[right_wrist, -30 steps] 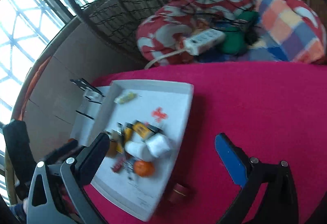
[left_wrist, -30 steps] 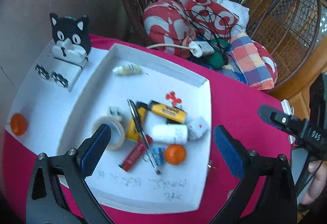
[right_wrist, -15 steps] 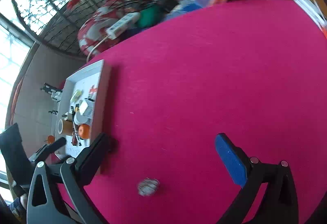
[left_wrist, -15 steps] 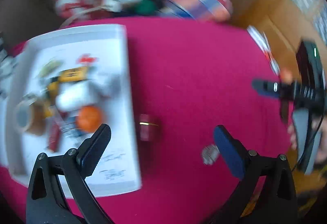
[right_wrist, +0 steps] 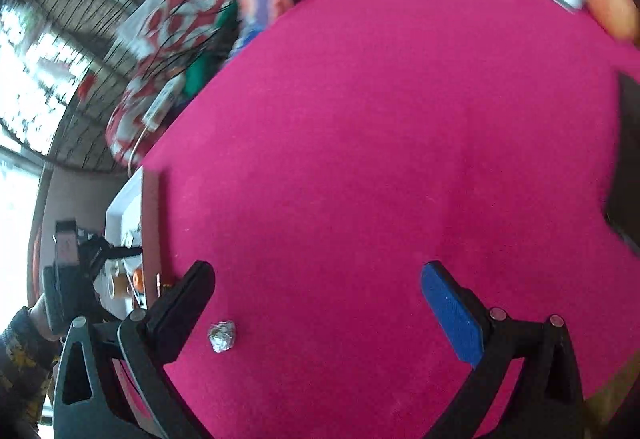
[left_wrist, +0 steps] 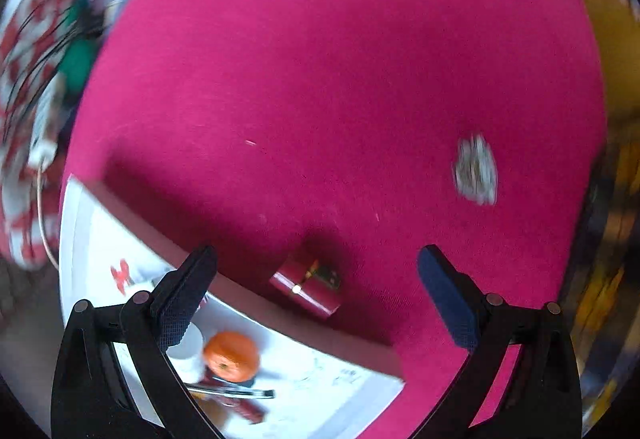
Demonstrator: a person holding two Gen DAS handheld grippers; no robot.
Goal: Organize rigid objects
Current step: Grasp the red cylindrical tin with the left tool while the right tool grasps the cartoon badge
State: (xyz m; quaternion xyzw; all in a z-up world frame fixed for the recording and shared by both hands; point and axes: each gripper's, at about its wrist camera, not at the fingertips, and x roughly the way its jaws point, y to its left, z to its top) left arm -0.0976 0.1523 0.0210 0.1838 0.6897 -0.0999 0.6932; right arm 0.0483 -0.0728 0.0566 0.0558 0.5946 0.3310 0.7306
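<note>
A small red cylinder with a gold band [left_wrist: 306,289] lies on the pink tablecloth just outside the white tray [left_wrist: 360,379]. My left gripper [left_wrist: 316,299] hangs open above it, the cylinder between its spread fingers. In the tray sit an orange fruit [left_wrist: 231,355], a white bottle and a red stick, partly hidden by the left finger. A crumpled foil ball [left_wrist: 475,171] lies further out on the cloth; it also shows in the right wrist view as the foil ball [right_wrist: 222,335], just inside the left finger of my open, empty right gripper [right_wrist: 316,307].
Red and white cushions [right_wrist: 180,11], a power strip [right_wrist: 160,105] and cables fill the wicker chair behind the table. A hand in a patterned sleeve [right_wrist: 24,335] holds the left gripper at the tray. A dark object [right_wrist: 628,159] lies at the cloth's right edge.
Both views have swung away from the tray towards the open cloth. The left gripper has moved over the red cylinder; the foil ball now lies close to the right gripper's left finger.
</note>
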